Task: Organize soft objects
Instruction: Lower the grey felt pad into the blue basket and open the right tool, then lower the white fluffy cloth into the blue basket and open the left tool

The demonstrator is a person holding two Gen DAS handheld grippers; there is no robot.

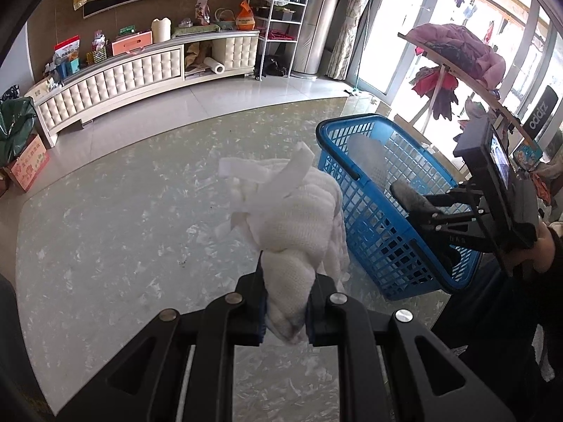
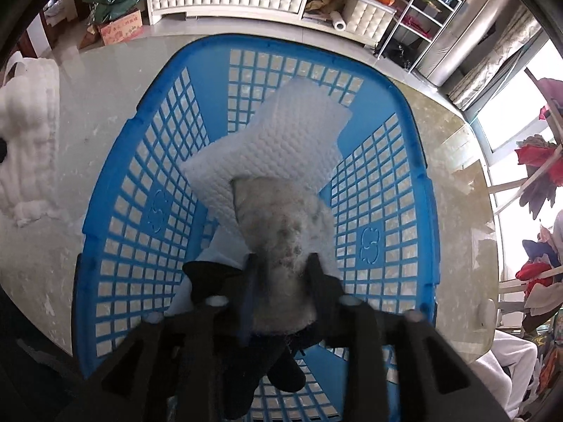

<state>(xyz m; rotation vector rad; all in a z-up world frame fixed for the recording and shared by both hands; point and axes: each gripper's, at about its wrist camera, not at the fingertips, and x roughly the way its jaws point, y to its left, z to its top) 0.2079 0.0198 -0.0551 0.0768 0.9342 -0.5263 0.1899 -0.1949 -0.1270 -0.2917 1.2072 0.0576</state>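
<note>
1. Daylight pours in for you through the tall glass doors point(image 1: 415, 31) to the right of the left-hand black gripper point(image 1: 285, 311); the panes are blown out to white.
2. The glossy marbled grey tabletop point(image 1: 123, 211) ahead of it carries a soft sheen and a faint shadow.
3. Your right-hand black gripper point(image 2: 281, 270) is smeared with motion blur, while the blue plastic lattice basket point(image 2: 147, 190) below it stays sharp.
4. Both views bend strongly at their dark, vignetted corners.
</note>
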